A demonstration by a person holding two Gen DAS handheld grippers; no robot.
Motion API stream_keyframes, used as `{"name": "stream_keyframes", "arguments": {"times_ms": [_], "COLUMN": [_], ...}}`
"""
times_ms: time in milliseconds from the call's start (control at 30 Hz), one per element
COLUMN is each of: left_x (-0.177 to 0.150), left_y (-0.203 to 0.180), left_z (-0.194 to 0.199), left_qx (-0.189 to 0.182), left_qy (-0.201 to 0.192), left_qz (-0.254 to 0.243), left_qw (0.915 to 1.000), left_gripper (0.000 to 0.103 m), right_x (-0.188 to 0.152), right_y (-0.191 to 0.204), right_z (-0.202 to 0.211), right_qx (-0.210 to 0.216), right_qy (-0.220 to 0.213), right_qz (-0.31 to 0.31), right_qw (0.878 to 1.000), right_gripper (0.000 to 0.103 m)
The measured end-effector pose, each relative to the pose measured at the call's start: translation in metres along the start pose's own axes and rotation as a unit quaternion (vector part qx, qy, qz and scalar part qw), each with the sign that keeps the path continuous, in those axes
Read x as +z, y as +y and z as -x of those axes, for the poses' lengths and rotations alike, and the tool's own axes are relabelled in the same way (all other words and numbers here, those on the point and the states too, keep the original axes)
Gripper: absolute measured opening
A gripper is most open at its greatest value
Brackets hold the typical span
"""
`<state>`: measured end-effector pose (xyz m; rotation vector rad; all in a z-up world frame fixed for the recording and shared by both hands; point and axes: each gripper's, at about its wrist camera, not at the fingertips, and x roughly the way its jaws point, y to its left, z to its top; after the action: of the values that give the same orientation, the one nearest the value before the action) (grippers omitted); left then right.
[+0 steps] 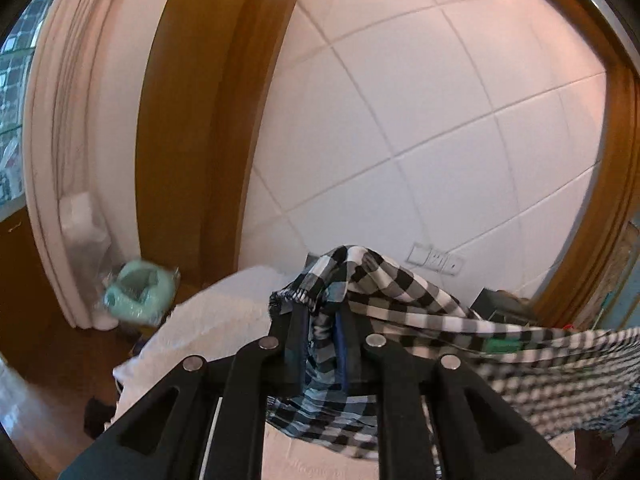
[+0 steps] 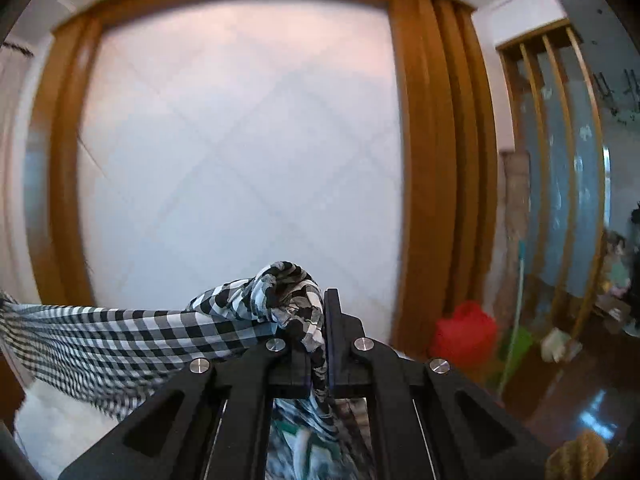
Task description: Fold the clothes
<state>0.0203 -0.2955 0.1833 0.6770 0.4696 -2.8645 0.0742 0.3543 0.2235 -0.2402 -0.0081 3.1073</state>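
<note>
Left wrist: checked garment [image 1: 384, 280] pinched in hand-held gripper [image 1: 320, 320]

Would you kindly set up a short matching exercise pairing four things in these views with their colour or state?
Things:
1. checked garment
2. left tongs
3. bag by the doorway
4. seat on the floor

Colour or state:
A. red
B. black and white, stretched between both tongs
C. mint green
D. shut on a bunched edge of cloth

Pairs: 1-B, 2-D, 3-A, 4-C. The right tongs also grip the garment.
</note>
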Motion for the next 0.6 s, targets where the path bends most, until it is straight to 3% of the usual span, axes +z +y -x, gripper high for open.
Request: {"name": "stream_keyframes", "arguments": {"times_ms": [100, 200, 333, 433, 500, 533, 567, 600], "left_x": [0.011, 0.006, -0.034, -0.072, -0.094, -0.104, -0.109, -0.114], "left_y": [-0.011, -0.022, -0.030, -0.032, -0.035, -0.037, -0.037, -0.039], "left_z": [-0.037, -0.101, -0.211, -0.285, -0.324, -0.343, -0.349, -0.356], "left_qx": [0.004, 0.028, 0.072, 0.109, 0.136, 0.161, 0.165, 0.156], "left_qy": [0.032, 0.087, 0.176, 0.223, 0.230, 0.223, 0.219, 0.218], "left_qz": [-0.012, -0.031, -0.050, -0.061, -0.065, -0.068, -0.066, -0.062], "left_qw": [0.9994, 0.9953, 0.9805, 0.9669, 0.9615, 0.9589, 0.9593, 0.9615], "left_gripper": [0.014, 0.014, 0.012, 0.012, 0.026, 0.058, 0.082, 0.083], "right_x": [0.021, 0.008, -0.058, -0.131, -0.168, -0.187, -0.204, -0.219], "right_y": [-0.006, -0.009, -0.023, -0.029, -0.027, -0.026, -0.027, -0.028], "right_z": [-0.020, -0.094, -0.217, -0.320, -0.364, -0.386, -0.403, -0.417], "right_qx": [0.009, 0.004, -0.009, -0.027, -0.037, -0.043, -0.052, -0.059], "right_qy": [0.012, 0.082, 0.204, 0.291, 0.322, 0.337, 0.348, 0.358], "right_qz": [-0.006, -0.006, -0.020, -0.041, -0.058, -0.070, -0.082, -0.095], "right_qw": [1.000, 0.997, 0.979, 0.955, 0.944, 0.938, 0.932, 0.927], "right_gripper": [0.004, 0.004, 0.004, 0.004, 0.004, 0.005, 0.006, 0.008]}}
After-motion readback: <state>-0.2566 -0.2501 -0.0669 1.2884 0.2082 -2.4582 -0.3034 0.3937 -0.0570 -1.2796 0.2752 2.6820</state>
